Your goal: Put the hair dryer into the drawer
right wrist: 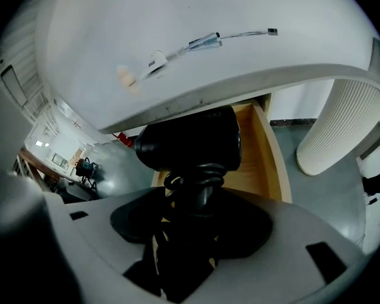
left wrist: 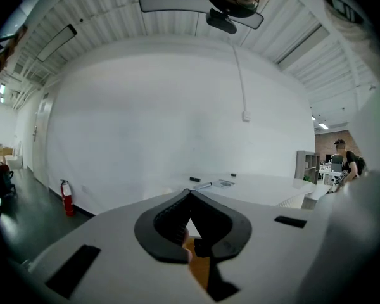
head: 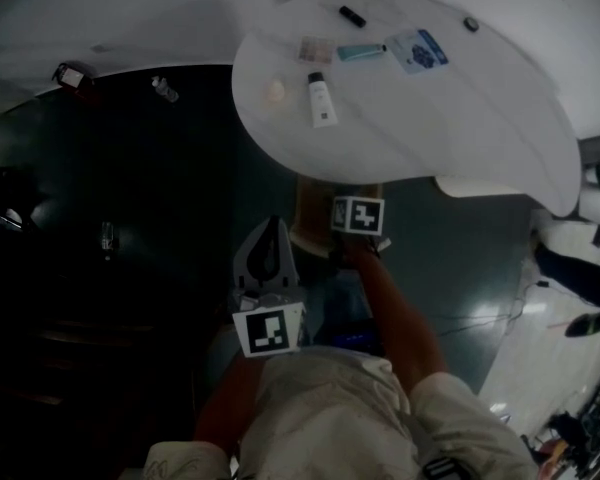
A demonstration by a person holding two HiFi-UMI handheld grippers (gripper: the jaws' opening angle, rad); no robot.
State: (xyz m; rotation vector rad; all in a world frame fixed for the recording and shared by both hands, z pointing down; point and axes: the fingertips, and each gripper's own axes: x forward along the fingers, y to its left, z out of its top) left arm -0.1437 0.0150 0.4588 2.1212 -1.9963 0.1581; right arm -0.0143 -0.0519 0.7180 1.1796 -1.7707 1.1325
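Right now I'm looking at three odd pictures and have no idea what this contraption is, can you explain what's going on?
There is no robot here: a person holds a two-jaw gripper in each hand. The head view looks down from a camera on their head. The other two views ride on the grippers and look along the jaws. The white rounded table carries a white tube, a teal tube and a blue-and-white packet. The right gripper is clamped on the handle of a black hair dryer, over the open wooden drawer under the table. The left gripper has its jaws closed on nothing.
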